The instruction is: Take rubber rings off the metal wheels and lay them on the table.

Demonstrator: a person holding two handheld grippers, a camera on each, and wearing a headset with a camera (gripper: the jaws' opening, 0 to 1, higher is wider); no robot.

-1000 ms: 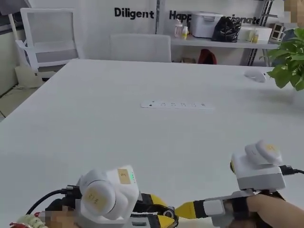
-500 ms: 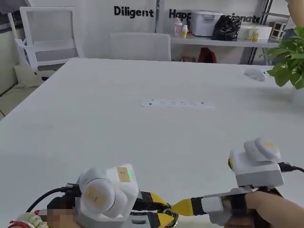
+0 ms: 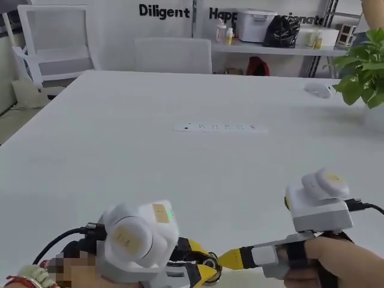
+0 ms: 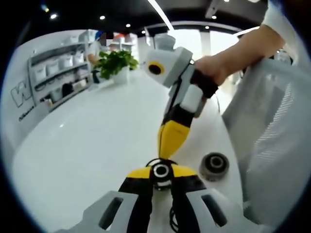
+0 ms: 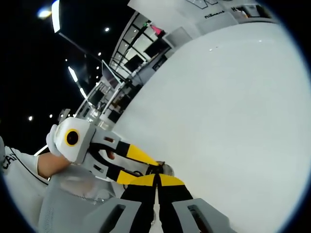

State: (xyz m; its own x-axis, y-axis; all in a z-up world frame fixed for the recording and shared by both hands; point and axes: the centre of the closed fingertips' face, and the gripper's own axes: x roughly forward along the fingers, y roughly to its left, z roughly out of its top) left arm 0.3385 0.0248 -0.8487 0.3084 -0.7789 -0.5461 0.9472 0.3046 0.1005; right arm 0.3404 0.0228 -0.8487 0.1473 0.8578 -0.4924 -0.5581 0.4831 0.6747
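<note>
Left gripper [image 4: 161, 174] is low at the near edge of the table [image 3: 180, 168], fingers pinching a small metal wheel [image 4: 161, 170] from both sides. Right gripper [image 4: 171, 145] comes in from the opposite side, fingers pressed together, tip right at the wheel's rim. Can't tell if a rubber ring is caught between them. In the right gripper view its own closed tips sit just short of the wheel, with the left gripper's yellow fingers reaching in from the left. Second wheel [image 4: 214, 165] lies flat on the table just beside the held one, toward the table's edge, not touching it, black rubber ring [image 4: 203, 165] on it. Power strip [image 3: 219, 127] is mid-table, well apart. Plant [image 3: 363, 78] stands at the far right corner.
</note>
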